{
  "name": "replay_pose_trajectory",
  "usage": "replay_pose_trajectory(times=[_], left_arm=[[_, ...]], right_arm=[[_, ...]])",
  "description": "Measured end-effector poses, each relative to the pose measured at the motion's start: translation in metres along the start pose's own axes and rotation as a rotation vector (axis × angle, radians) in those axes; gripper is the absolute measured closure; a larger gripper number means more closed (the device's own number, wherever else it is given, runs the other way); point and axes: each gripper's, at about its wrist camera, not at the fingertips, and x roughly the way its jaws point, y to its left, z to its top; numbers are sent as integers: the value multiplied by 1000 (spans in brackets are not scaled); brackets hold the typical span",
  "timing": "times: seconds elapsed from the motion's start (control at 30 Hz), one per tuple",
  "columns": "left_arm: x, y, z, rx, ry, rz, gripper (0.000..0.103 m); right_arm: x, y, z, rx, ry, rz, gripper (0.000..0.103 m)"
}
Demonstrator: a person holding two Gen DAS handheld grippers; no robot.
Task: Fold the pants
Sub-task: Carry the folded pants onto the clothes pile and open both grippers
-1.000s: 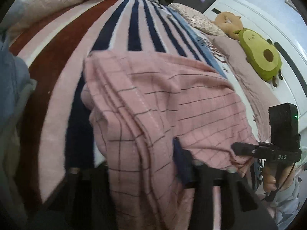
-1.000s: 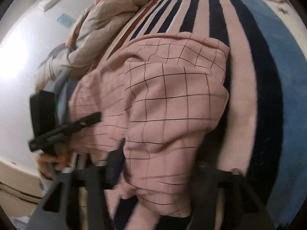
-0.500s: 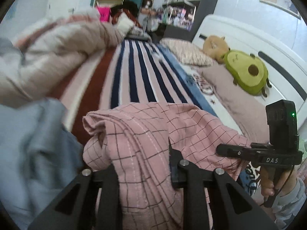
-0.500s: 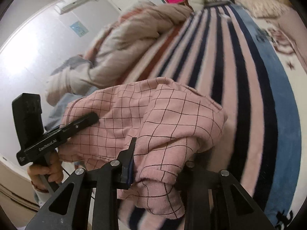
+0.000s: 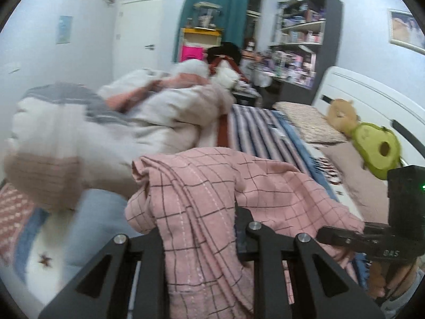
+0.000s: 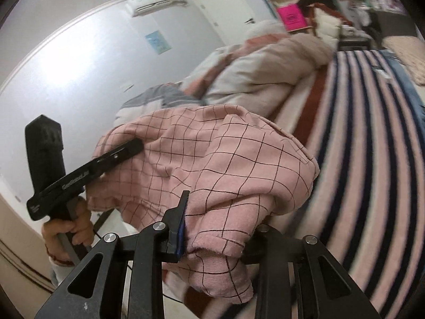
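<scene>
Above the striped bed cover, in the left wrist view, the pink checked pants hang bunched from the left claw, whose jaws, having just been closing, are narrow and pinch a thick fold of the cloth between them. The pants drape forward over the claw and fall below it at the bottom of the picture. Right of the pants, the right claw reaches into the same cloth, a hand gripping its handle. Beyond the pants a rumpled pale quilt lies heaped on the left side of the bed, and to the right of the pants an avocado plush toy rests against the white headboard, with a brown plush toy just beside it.

From the right wrist view, the pants sit mounded over the right claw, lifted clear of the striped bed cover. Its jaws stand narrow, pressed on a gathered hem of the pants, after having just been closing. Left of the pants, the left claw has its tip buried in the cloth, held by a hand. The quilt lies beyond the pants.
</scene>
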Motion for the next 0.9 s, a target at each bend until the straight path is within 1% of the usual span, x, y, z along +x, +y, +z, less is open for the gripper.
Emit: replay_pose_trajectory(times=[0.1,0.17,0.27,0.37,0.43,0.5,0.57,0.67,0.73,0.77,0.8,0.9], left_arm=[[-5,40,3,-26,12,59,86],[-4,65,1,-35,38,101,86],[9,93,-11,-57,98,101,86],[25,114,-27,-51,140,91,86],[36,121,-36,-59,158,73,85],[42,127,-43,-82,179,55,84],[46,128,-49,-83,203,50,83],[46,126,-55,-68,213,43,80],[45,126,-58,-75,219,45,79],[45,125,-59,-77,225,55,78],[44,125,-57,-71,227,62,78],[27,119,-47,-54,206,77,70]], right_arm=[[37,35,10,-47,28,33,79],[61,50,12,-57,55,57,79],[91,61,8,-47,99,90,79],[117,67,-5,-80,141,72,79],[127,60,-11,-74,157,63,79],[137,50,-19,-43,190,66,79],[142,42,-27,-29,211,69,79],[144,31,-37,-25,216,68,79],[145,27,-40,-19,216,64,79],[144,26,-43,-21,215,62,77],[143,26,-44,-27,216,60,73],[135,30,-42,-43,222,37,65]])
